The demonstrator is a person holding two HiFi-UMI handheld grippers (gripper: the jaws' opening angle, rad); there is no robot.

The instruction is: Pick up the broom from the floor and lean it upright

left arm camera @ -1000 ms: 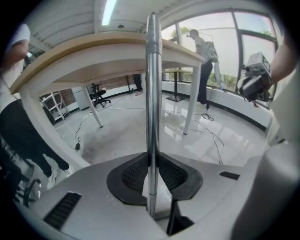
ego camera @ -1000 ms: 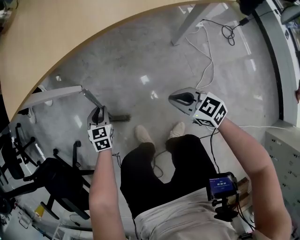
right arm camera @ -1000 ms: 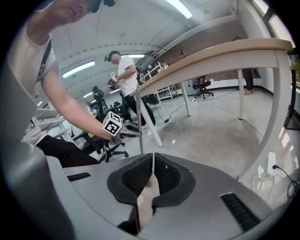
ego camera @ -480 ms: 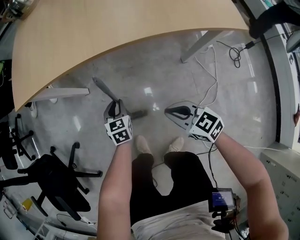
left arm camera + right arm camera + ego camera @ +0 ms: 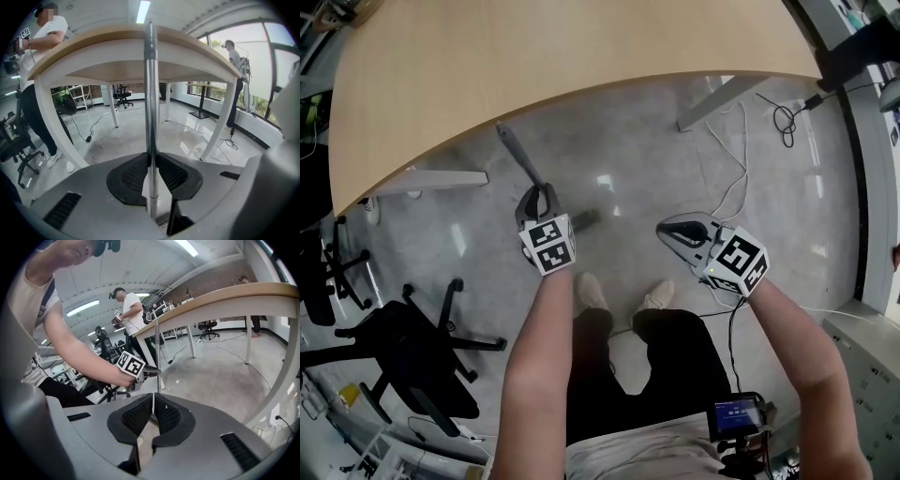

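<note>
Left forearm reaches forward, left gripper (image 5: pixel 538 194) tilted down, jaws clamped on the broom (image 5: pixel 517 156) handle. Handle stands near upright, top end far-left by the table (image 5: pixel 487 66) edge, brush low. Right gripper (image 5: pixel 667 229) jaws together, empty.

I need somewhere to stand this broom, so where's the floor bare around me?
Bare floor lies ahead, bordered by the table, the broom handle and your shoes. The right is crowded with cables; at lower left an office chair blocks the way.
</note>
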